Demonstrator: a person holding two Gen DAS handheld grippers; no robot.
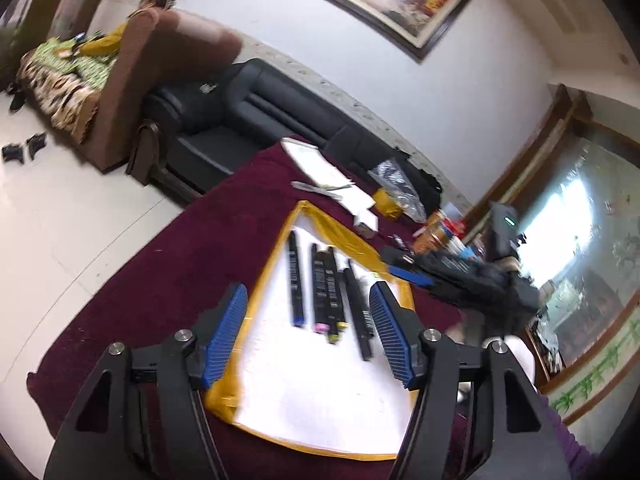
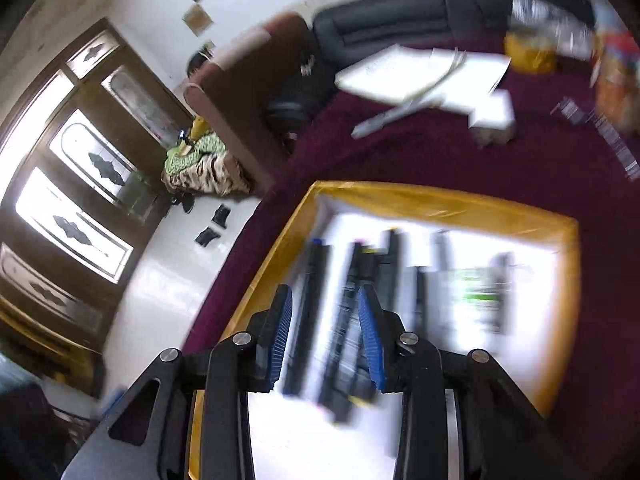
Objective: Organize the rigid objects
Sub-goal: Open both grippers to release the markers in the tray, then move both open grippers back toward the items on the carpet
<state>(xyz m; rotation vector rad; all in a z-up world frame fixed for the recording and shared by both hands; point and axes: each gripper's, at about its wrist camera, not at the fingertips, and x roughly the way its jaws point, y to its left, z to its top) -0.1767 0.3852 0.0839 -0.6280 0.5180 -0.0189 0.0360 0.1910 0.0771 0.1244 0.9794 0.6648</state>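
Blue-padded left gripper (image 1: 308,332) stands nearest, jaws well apart and empty, aimed down over the white sheet (image 1: 320,392) with its yellow border on the maroon cloth (image 1: 192,264). From left to right on the sheet lie the task's markers (image 1: 296,280): a blue-tipped one, a touching pair with pink and yellow ends, then a black one, roughly parallel, probably for an orderly row. At right, the right gripper (image 2: 324,332) hangs above the markers, jaws partly apart and gripping nothing; blur hides finer detail.

markers (image 2: 344,320) smeared by blur, right gripper (image 1: 412,276) blurred
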